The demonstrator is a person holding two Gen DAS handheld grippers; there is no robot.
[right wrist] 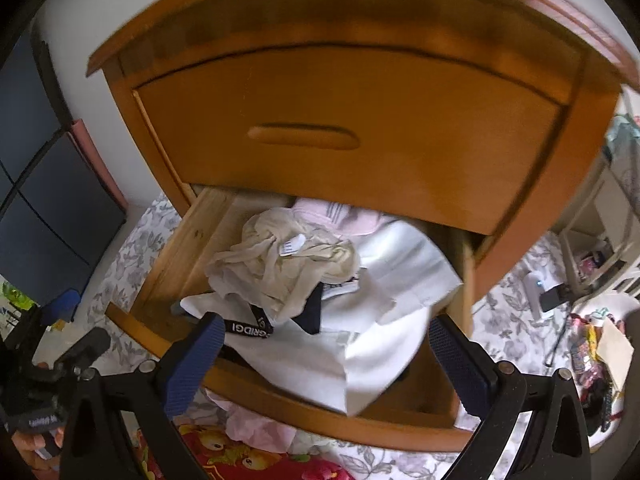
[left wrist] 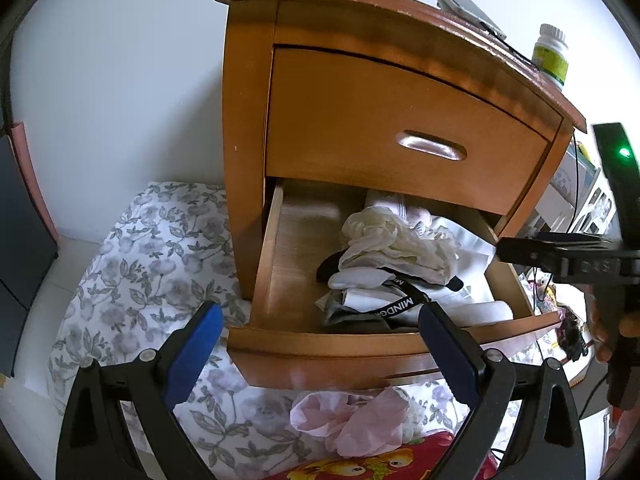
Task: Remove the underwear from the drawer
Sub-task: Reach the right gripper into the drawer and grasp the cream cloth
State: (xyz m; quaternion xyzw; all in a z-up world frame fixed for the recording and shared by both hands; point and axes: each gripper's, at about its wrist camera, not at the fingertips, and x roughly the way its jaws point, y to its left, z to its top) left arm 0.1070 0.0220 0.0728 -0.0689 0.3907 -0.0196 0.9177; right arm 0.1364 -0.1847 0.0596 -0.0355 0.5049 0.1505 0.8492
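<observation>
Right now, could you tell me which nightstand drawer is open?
The lower drawer, pulled out and full of clothes; the upper drawer is shut.

Lower drawer [left wrist: 360, 350] pulled open from above, bare wooden floor along its left side, heaped clothes [left wrist: 400, 256] filling the right, closed upper drawer [left wrist: 392, 128] overhanging the back

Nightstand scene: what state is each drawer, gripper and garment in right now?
Upper drawer: closed.
Lower drawer: pulled open.
Cream underwear: crumpled atop the clothes inside.
Left gripper: jaws open, empty.
Right gripper: jaws open, empty.
Bottle: upright, capped.
</observation>
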